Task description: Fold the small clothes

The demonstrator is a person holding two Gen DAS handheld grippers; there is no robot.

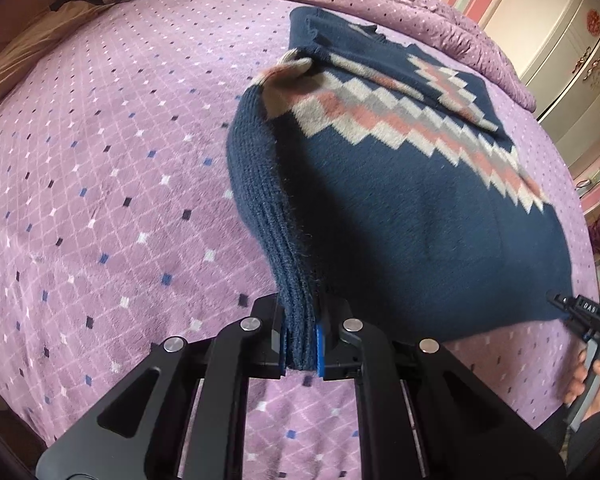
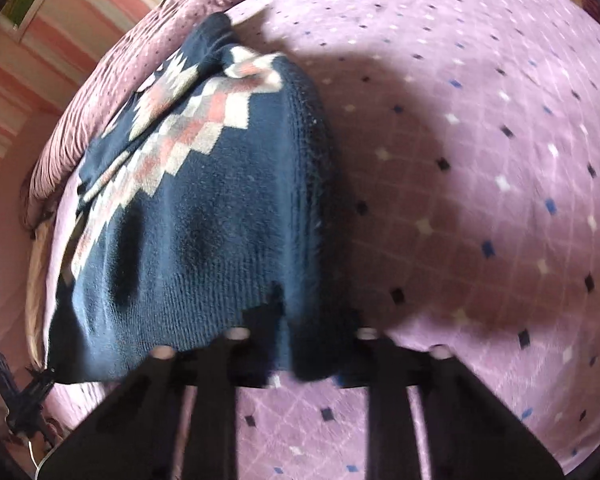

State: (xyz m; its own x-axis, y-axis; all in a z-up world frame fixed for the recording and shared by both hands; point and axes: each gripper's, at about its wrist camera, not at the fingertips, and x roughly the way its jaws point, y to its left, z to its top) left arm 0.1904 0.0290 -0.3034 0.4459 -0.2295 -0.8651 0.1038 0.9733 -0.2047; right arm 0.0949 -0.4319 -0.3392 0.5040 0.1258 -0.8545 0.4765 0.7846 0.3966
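We are mid-fold on the navy knitted sweater with a pink, grey and cream diamond band (image 1: 400, 184), which lies on the lilac diamond-patterned fleece bedspread (image 1: 112, 184) and fills the centre and right of the left wrist view.

The left gripper (image 1: 300, 344), at the bottom centre of that frame, is clamped on a bunched ribbed navy edge, which stands up between its jaws. The right gripper (image 1: 580, 314) shows at the right edge of the same frame, meeting the far hem corner.

In its own view the right gripper (image 2: 300, 360) sits at the bottom centre with navy knit lying between its fingers. The frame is motion-blurred, so we cannot tell whether it is pinching the cloth.

We judge that both hem corners are being raised to carry the lower half up over the patterned chest. The next move calls for lifting both corners evenly and laying the hem square toward the upper part of the frame.

The sleeves are hard to make out, the neckline is crumpled, and a bare hand (image 1: 592, 384) is cut off at the lower right.
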